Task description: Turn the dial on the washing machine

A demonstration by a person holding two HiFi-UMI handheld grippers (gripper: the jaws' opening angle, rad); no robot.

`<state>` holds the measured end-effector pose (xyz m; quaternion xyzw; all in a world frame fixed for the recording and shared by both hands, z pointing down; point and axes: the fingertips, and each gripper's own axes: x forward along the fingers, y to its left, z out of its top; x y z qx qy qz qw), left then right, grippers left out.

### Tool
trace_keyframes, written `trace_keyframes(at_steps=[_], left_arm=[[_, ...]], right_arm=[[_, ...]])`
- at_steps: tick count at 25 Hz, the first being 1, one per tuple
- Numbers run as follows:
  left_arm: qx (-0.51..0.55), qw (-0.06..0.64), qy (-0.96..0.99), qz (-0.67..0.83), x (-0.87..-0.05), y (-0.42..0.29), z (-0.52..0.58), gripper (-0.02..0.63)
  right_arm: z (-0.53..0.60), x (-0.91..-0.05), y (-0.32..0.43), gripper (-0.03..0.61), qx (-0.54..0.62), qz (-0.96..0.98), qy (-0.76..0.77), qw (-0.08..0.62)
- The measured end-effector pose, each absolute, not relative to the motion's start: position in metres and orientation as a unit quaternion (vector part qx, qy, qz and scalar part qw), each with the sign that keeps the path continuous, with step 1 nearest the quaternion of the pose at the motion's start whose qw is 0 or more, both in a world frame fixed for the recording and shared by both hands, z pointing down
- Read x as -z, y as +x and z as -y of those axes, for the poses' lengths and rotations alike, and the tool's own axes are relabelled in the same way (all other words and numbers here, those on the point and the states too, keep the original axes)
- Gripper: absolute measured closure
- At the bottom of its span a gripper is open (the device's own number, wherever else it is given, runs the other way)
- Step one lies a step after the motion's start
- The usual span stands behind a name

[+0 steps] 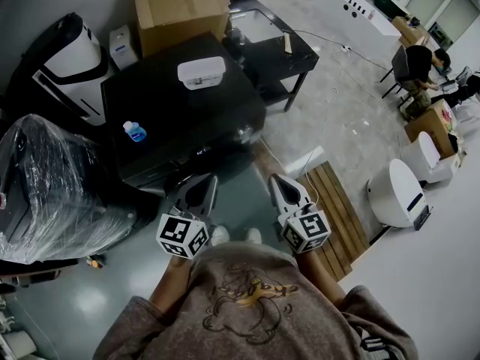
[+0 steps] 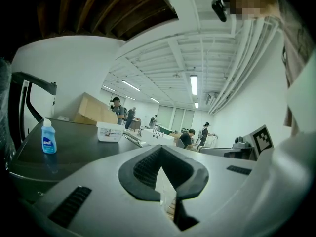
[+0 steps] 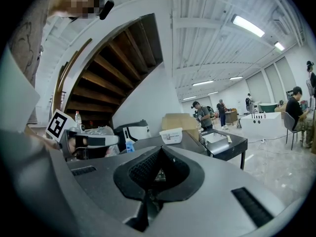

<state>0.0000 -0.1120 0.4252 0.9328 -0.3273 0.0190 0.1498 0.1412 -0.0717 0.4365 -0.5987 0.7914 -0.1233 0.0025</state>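
At 9 o'clock of the head view, a plastic-wrapped bundle (image 1: 45, 178) on the floor; above it, at 10 o'clock, a white-and-black appliance (image 1: 64, 62). Just right of these, filling the centre, the washing machine (image 1: 187, 118), dark-topped, with a blue bottle (image 1: 135, 131) upright toward its 8 o'clock corner and a white tub (image 1: 201, 72) near its 12 o'clock edge. Behind it, at 12 o'clock, a cardboard box (image 1: 180, 10). Dial not to be picked out: near front face of the machine too dark and blurred. At 6 o'clock of the machine, the left gripper (image 1: 201, 186), clenched, pads met at the tips with nothing between, pointing toward the front face and short of it; in the left gripper view, machine top and bottle off at 9 o'clock of the jaws. Just beside it, at 3 o'clock, the right gripper (image 1: 279, 182), likewise clenched and empty, aimed past the machine's near right corner. Further right, a black table (image 1: 296, 51) at 1 o'clock, a wooden pallet (image 1: 337, 212) at 4 o'clock, white rounded units (image 1: 397, 193) beyond it, and a seated person (image 1: 416, 62) at 2 o'clock.
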Motion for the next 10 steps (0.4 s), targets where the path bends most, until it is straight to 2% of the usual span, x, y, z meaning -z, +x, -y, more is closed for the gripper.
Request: trace_keyframes(at_steps=[10], left_arm=[[-0.018, 0.151, 0.931, 0.331, -0.4252, 0.0034, 0.112, 0.621]], right_arm=[[0.0753, -0.4375, 0.144, 0.578, 0.125, -0.793, -0.596, 0.003]])
